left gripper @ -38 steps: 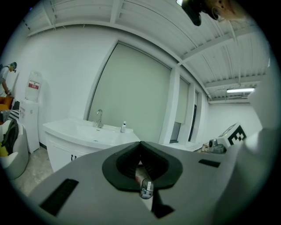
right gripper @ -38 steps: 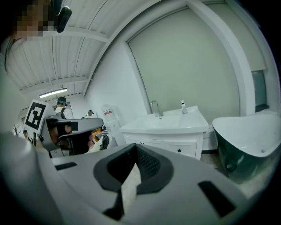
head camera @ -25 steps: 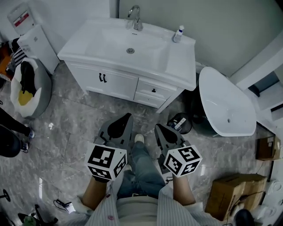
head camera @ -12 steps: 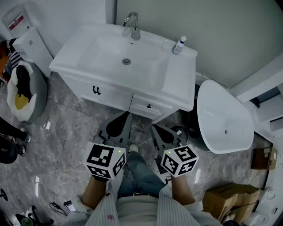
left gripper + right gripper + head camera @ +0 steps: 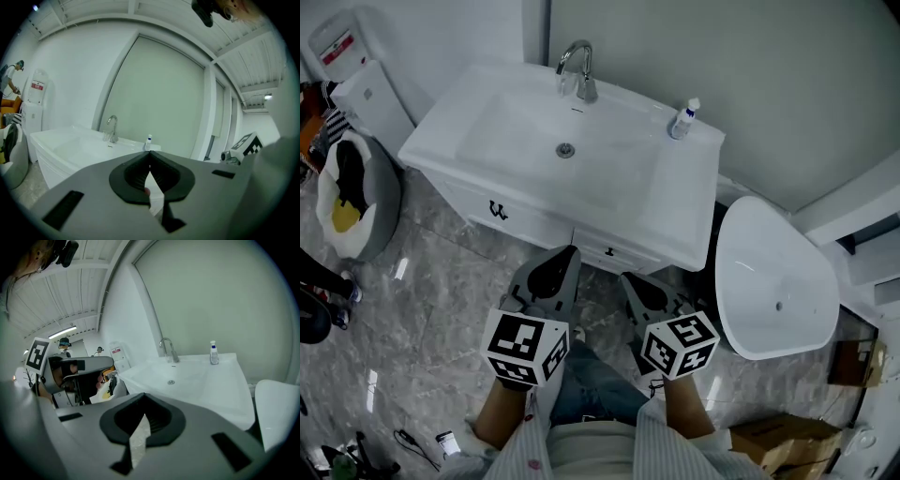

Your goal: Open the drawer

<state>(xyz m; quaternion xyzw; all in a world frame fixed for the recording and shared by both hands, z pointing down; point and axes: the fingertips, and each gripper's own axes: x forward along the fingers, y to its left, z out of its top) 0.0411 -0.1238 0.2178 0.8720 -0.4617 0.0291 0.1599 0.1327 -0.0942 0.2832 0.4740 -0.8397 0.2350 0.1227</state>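
Observation:
A white vanity (image 5: 680, 220) with a sink stands against the wall ahead. Its small drawer (image 5: 626, 256) with a dark knob (image 5: 609, 251) sits under the counter, right of the cabinet doors (image 5: 498, 210). My left gripper (image 5: 572, 249) is shut and empty, its tip just left of the drawer front. My right gripper (image 5: 626, 278) is shut and empty too, a little short of the drawer and below it in the picture. In the left gripper view the jaws (image 5: 149, 153) meet at the tips. The right gripper view (image 5: 143, 394) shows the same, with the sink top (image 5: 206, 385) beyond.
A faucet (image 5: 578, 70) and a small bottle (image 5: 683, 119) stand on the counter. A white oval fixture (image 5: 773, 281) sits right of the vanity. A grey bin with a bag (image 5: 347, 192) stands at the left, a cardboard box (image 5: 778, 441) at the lower right.
I have walked toward the vanity. Both grippers moved forward with me, and the drawer now lies right beyond their tips. Both stayed shut.

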